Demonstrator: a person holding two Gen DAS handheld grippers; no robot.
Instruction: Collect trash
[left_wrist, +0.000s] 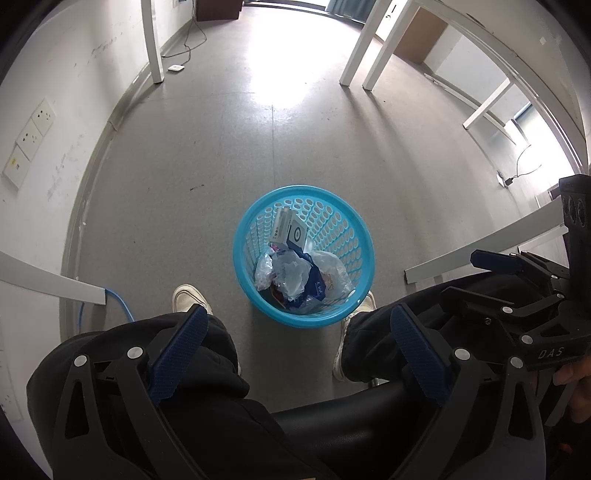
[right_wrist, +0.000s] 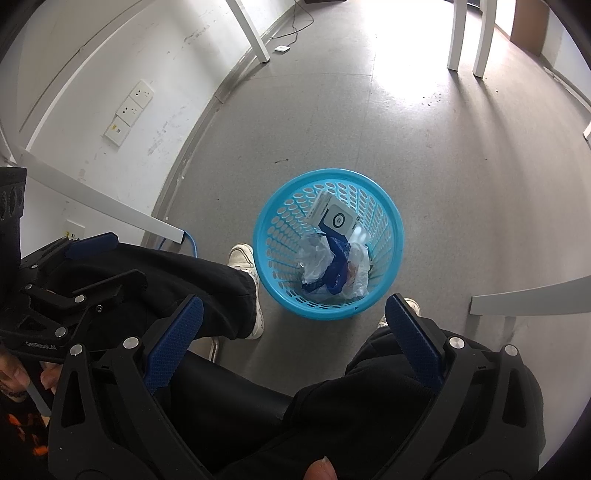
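A blue perforated waste basket (left_wrist: 354, 225) stands on the grey floor between the person's feet; it also shows in the right wrist view (right_wrist: 391, 210). Inside lie a white box (left_wrist: 291, 230), crumpled clear plastic (left_wrist: 291, 275) and a dark blue wrapper (left_wrist: 317, 284); the same box (right_wrist: 334, 218) and plastic (right_wrist: 316, 260) show in the right wrist view. My left gripper (left_wrist: 299, 350) is open and empty, held above the person's knees, short of the basket. My right gripper (right_wrist: 293, 339) is open and empty, also above the knees. Each gripper appears at the edge of the other's view.
The person's legs in black trousers (left_wrist: 207, 369) and white shoes (left_wrist: 188, 297) flank the basket. White table legs (left_wrist: 360, 48) stand farther off. A wall with sockets (left_wrist: 33, 136) is on the left, and a blue cable (left_wrist: 120, 304) runs by it.
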